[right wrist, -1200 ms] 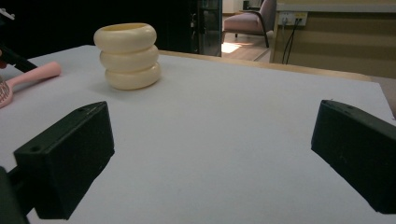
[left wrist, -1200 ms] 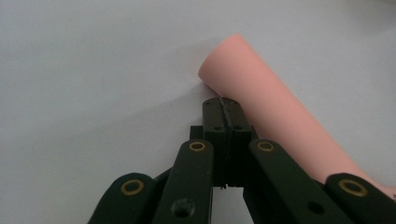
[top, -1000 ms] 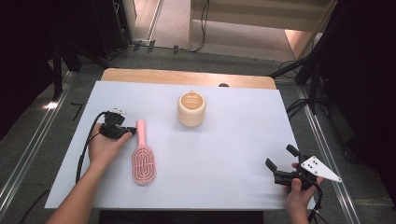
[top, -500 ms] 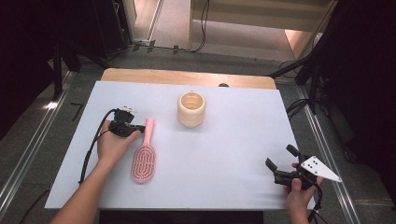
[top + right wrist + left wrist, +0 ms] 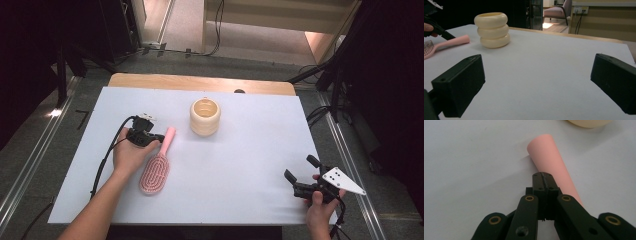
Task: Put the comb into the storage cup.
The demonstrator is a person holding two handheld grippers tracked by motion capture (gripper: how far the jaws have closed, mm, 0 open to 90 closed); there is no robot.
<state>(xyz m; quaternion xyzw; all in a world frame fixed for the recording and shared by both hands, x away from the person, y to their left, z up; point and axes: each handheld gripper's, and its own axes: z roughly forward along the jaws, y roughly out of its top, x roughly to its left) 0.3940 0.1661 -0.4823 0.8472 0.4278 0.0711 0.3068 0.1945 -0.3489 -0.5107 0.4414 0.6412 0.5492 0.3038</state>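
High view shows a pale grey table (image 5: 240, 165) with a pink brush (image 5: 155, 170) lying left of centre, its bristle head toward the person and its handle slanting away toward a cream ribbed cup (image 5: 205, 116) that stands upright farther back, near the middle. The left gripper (image 5: 161, 137), held in the left hand (image 5: 131, 156), sits at the handle's left side with its tip against the handle, near the handle's far end; a black cable trails from it back along the forearm. Left gripper view has the two black jaws pressed flat together with nothing between them, their joined tip lying at the left edge of the pink handle (image 5: 551, 162), which runs up and away toward its rounded end; whether the tip actually touches the handle or just overlaps it cannot be told from here. A sliver of the cup (image 5: 589, 123) shows at the top edge. The right gripper (image 5: 302, 172) rests at the near right corner of the table, held in the right hand (image 5: 320, 207), well apart from brush and cup. Right gripper view has its jaws standing wide apart and empty over bare table, with the cup (image 5: 492, 30) and the brush (image 5: 446, 44) far off at the upper left.
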